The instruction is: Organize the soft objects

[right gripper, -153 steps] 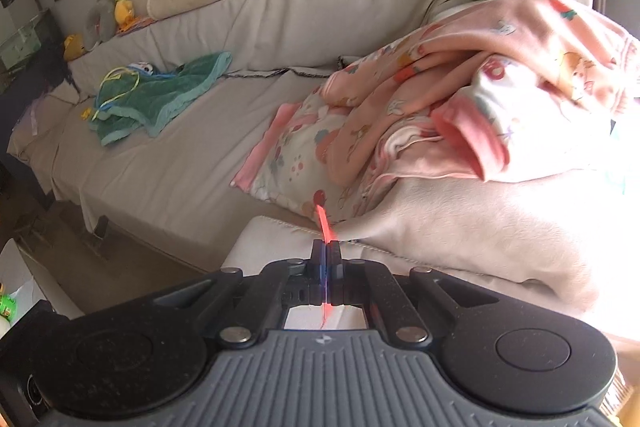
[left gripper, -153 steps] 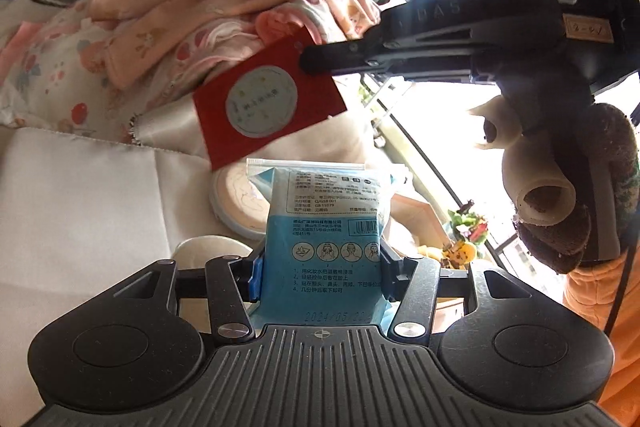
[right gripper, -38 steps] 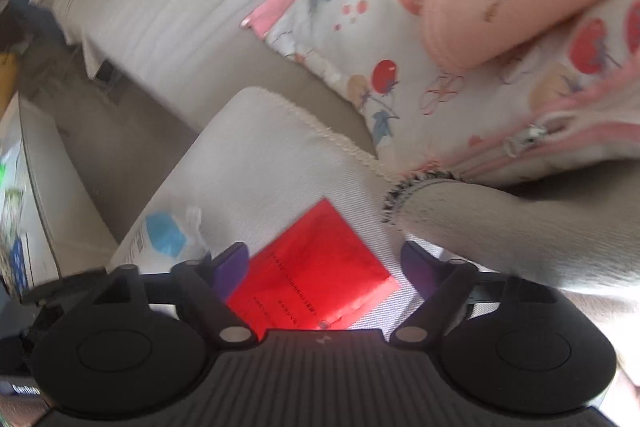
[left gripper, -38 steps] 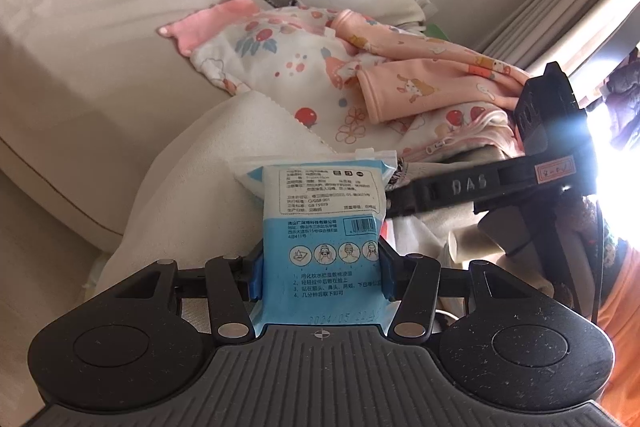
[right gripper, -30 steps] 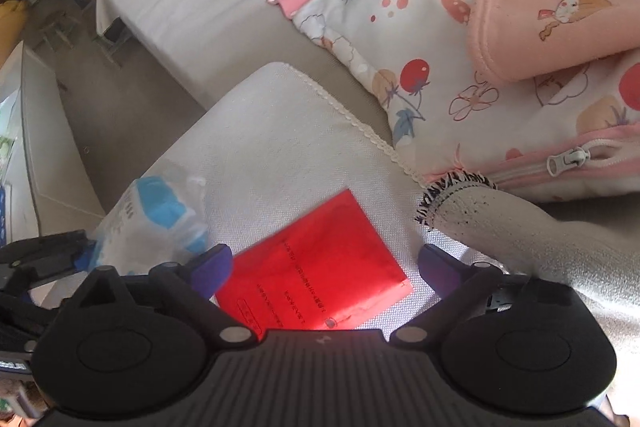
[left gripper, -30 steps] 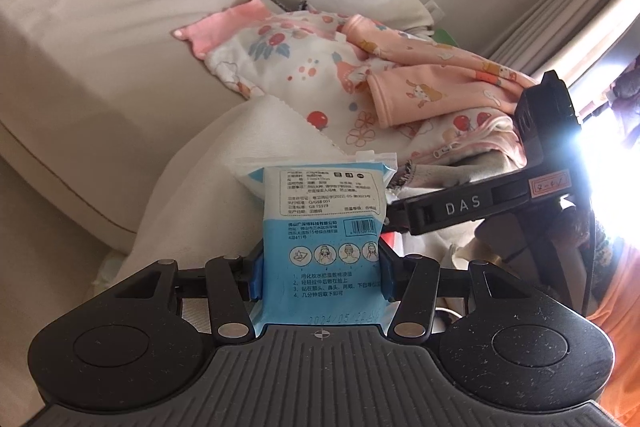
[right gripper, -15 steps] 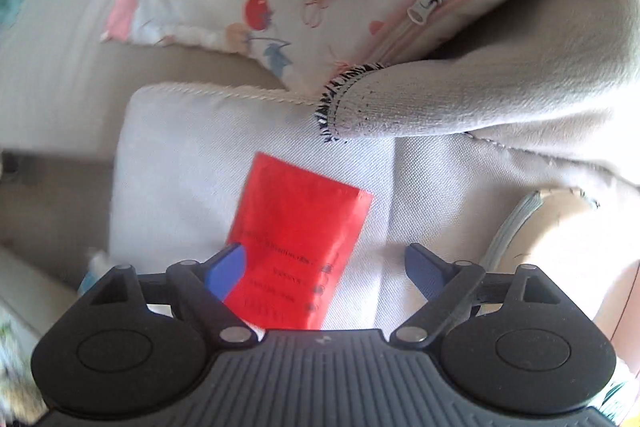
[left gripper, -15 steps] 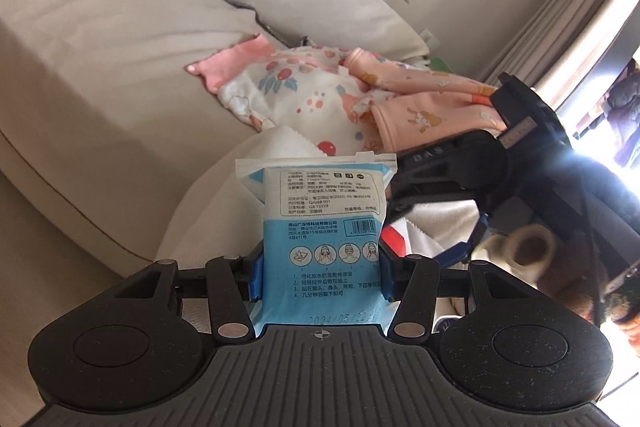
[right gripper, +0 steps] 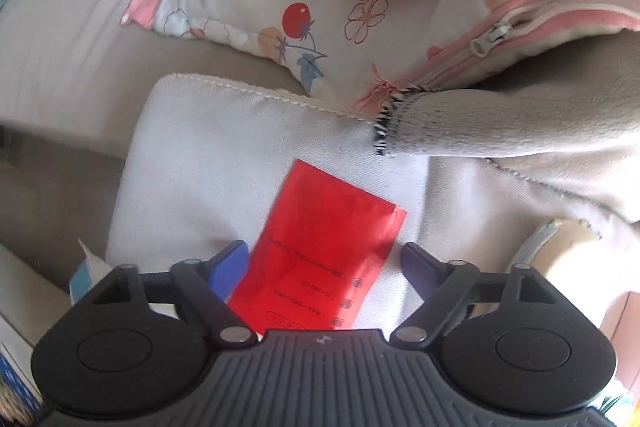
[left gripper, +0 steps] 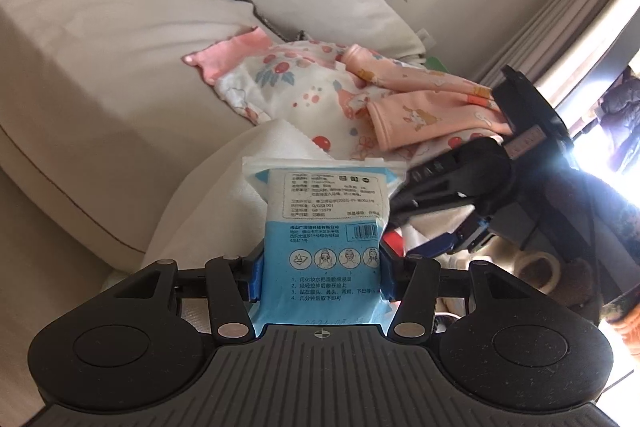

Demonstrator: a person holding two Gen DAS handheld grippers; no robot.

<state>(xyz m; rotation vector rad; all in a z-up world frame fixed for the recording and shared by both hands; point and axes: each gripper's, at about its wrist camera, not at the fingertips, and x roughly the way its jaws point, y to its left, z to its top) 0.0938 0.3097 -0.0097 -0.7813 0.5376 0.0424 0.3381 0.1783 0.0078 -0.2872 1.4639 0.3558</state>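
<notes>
While the left gripper (left gripper: 320,277) clamps a blue packet (left gripper: 322,227) upright between its 2 pads, the right gripper (right gripper: 324,263) points down over a red sachet (right gripper: 324,251) that lies flat on a white cushion (right gripper: 208,147). The right jaws are closing with the sachet between them, yet neither pad presses on it; nothing is gripped there. Lying flat, the sachet gives the pads little edge to pinch, so a firm hold looks doubtful. The blue packet is probably kept raised, clear of the cushion, so the left hand stays out of the way. Just beyond the cushion lie a strawberry-print bundle (right gripper: 400,7) and a grey blanket (right gripper: 520,127).
</notes>
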